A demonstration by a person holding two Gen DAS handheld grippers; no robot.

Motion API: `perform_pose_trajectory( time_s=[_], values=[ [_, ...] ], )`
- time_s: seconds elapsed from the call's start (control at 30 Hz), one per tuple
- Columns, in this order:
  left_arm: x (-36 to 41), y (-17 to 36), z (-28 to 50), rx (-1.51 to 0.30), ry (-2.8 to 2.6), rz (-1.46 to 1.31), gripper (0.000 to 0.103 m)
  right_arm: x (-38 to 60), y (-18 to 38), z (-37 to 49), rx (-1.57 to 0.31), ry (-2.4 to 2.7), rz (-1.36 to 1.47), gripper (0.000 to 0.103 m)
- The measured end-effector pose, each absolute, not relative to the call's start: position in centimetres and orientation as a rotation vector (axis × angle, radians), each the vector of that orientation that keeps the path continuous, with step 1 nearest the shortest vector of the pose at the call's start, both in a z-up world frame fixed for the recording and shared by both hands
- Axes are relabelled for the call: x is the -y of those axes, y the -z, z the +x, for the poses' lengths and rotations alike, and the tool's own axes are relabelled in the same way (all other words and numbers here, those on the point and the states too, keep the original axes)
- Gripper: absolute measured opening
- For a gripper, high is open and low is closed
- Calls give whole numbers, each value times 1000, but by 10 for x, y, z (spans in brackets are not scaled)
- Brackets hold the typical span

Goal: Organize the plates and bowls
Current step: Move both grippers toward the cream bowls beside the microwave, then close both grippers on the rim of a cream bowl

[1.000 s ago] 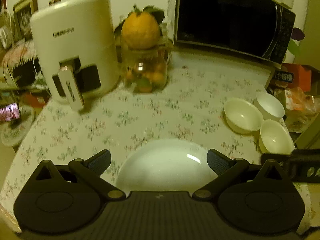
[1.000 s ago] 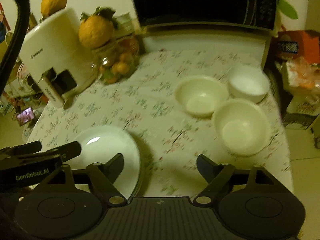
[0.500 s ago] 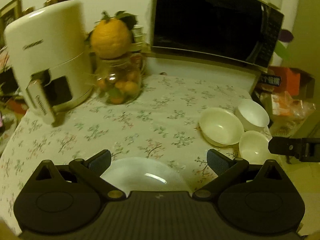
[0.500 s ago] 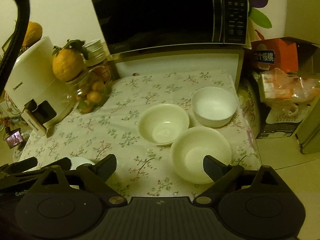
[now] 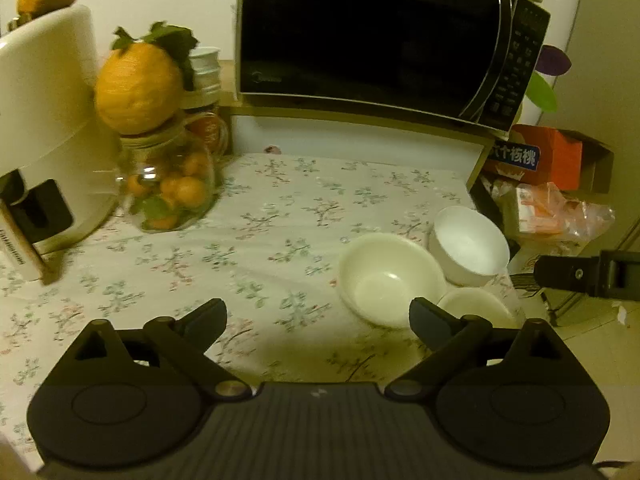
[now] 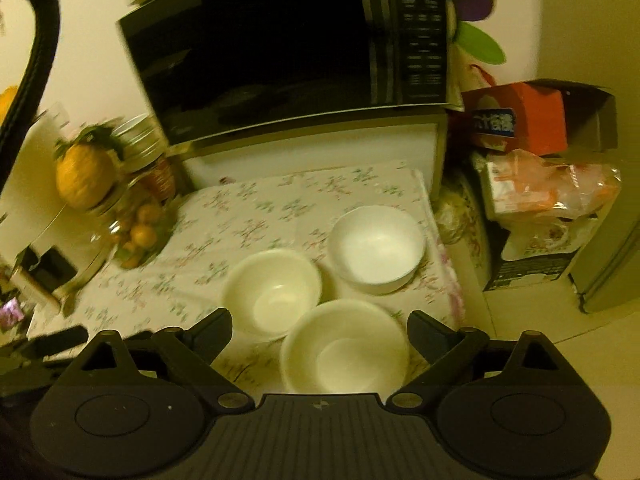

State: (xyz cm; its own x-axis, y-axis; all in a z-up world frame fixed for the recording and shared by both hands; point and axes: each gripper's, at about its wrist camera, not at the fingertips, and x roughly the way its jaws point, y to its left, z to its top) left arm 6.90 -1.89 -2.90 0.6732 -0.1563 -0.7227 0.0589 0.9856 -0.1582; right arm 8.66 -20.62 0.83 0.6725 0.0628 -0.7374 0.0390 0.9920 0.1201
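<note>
Three bowls, both grippers empty

Three white bowls cluster at the tablecloth's [image 5: 280, 220] right edge: near bowl [image 6: 344, 352], middle bowl [image 6: 272, 292], far bowl [image 6: 376, 248]. Right gripper [image 6: 320, 332] gapes wide over the near bowl, holding nothing. Left gripper [image 5: 318, 316] gapes wide over cloth, empty. Microwave [image 5: 372, 36] behind; fruit jar [image 5: 168, 184] left.

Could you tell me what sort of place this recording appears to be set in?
Most likely a home kitchen corner. A microwave sits on a ledge behind a table with a floral cloth, three white bowls stand on it, and a glass jar of small citrus fruit sits beside a white appliance.
</note>
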Motion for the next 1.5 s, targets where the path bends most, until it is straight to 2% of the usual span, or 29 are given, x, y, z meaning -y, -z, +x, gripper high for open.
perform_pose_trajectory(
  time_s=[0.17,0.33,0.5,0.67,0.8,0.9,0.97,1.17,1.43,1.5],
  values=[
    [31,28,102,-858,146,-200,91,233,-6,105,-820,59,212,93],
    [49,27,128,-852,176,-248,89,256,0,120,-809,120,278,93],
    [67,36,154,-871,233,-283,78,284,10,134,-802,174,389,93],
    [89,57,173,-914,264,-295,69,296,27,148,-818,181,463,89],
    [101,65,184,-918,278,-283,68,293,36,159,-837,181,448,85],
    [107,69,191,-917,282,-268,66,295,45,167,-846,188,464,80],
    [111,73,196,-921,286,-251,63,295,53,172,-858,192,480,72],
    [118,86,206,-941,315,-219,47,292,65,184,-889,199,502,51],
    [135,87,210,-928,361,-142,38,287,78,192,-922,202,458,32],
    [137,88,210,-928,373,-121,29,287,80,192,-927,203,462,27]
  ],
)
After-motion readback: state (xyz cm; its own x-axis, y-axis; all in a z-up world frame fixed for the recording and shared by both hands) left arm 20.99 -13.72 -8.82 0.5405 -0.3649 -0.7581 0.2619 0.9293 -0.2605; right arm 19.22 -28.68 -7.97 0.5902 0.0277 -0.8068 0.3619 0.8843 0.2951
